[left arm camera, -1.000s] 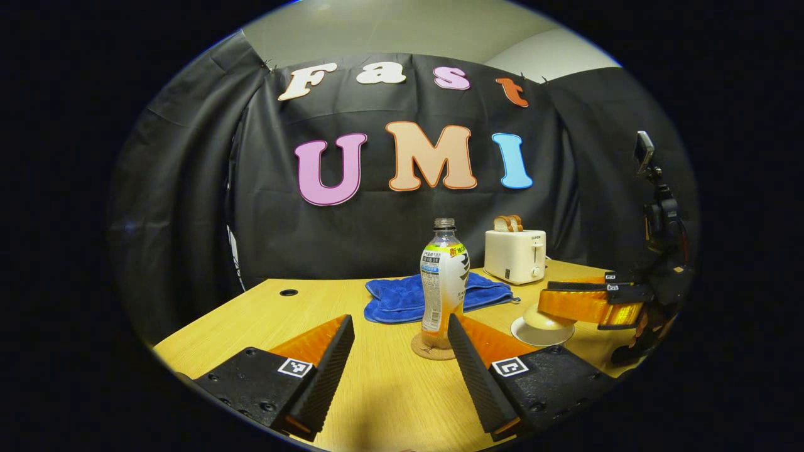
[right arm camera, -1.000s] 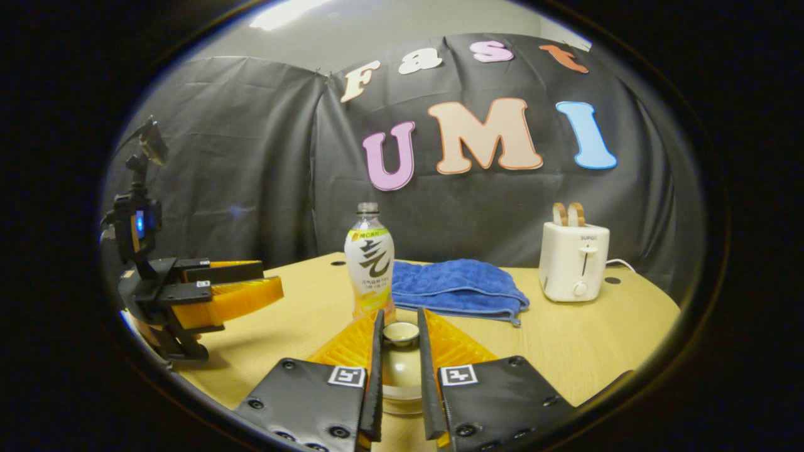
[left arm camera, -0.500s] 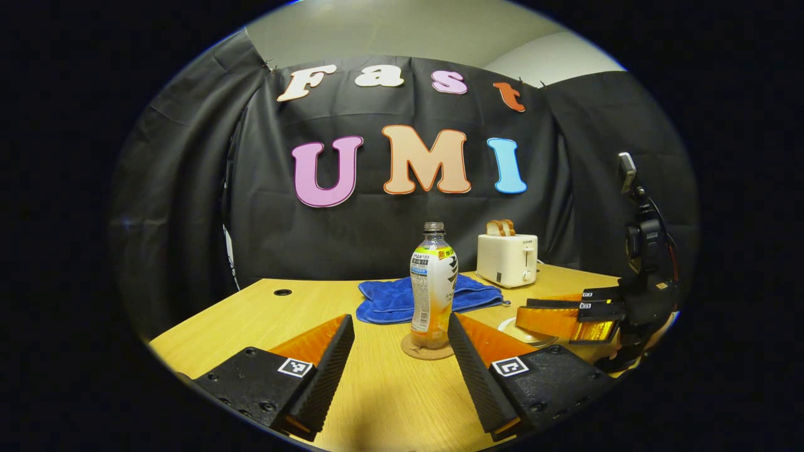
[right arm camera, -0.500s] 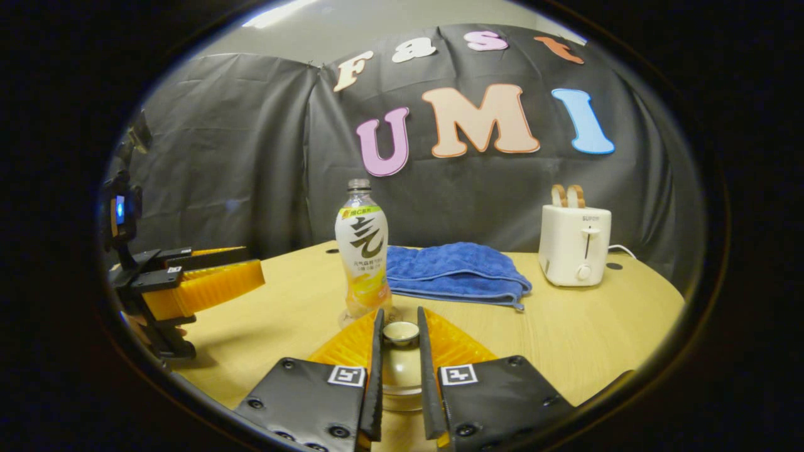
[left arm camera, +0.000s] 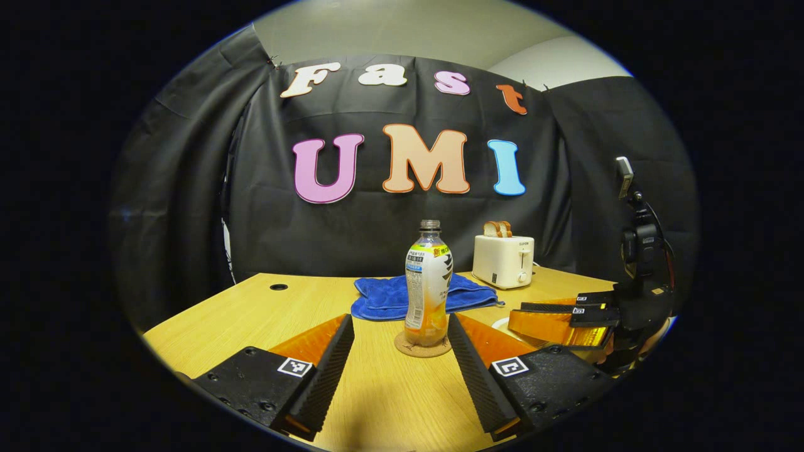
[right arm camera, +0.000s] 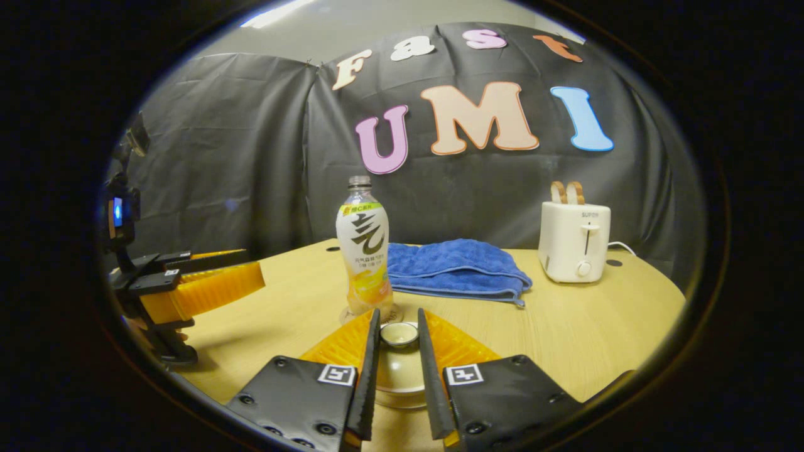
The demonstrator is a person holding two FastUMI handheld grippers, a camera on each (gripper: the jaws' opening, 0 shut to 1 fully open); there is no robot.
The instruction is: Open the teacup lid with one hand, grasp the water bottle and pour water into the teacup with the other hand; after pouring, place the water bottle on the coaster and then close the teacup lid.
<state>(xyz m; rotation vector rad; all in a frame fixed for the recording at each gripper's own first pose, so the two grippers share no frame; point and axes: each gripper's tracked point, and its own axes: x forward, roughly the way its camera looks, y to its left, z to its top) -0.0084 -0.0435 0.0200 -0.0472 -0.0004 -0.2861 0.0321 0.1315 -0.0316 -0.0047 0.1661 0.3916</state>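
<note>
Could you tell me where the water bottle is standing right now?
The water bottle stands upright on the round coaster mid-table in the left gripper view, just in front of the blue towel, with the white toaster farther back to its right.

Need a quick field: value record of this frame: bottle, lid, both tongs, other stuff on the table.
water bottle: upright on the coaster, cap off, some liquid at the bottom
teacup lid: its knob sits between the fingers of the right tongs
right tongs: closed on the lid knob, low over the table
left tongs: open, holding nothing, bottle ahead between the fingers, apart from both
teacup: hidden under lid and tongs
table: wooden
blue towel: folded, behind the bottle
toaster: white, two slices of bread in its slots
</note>
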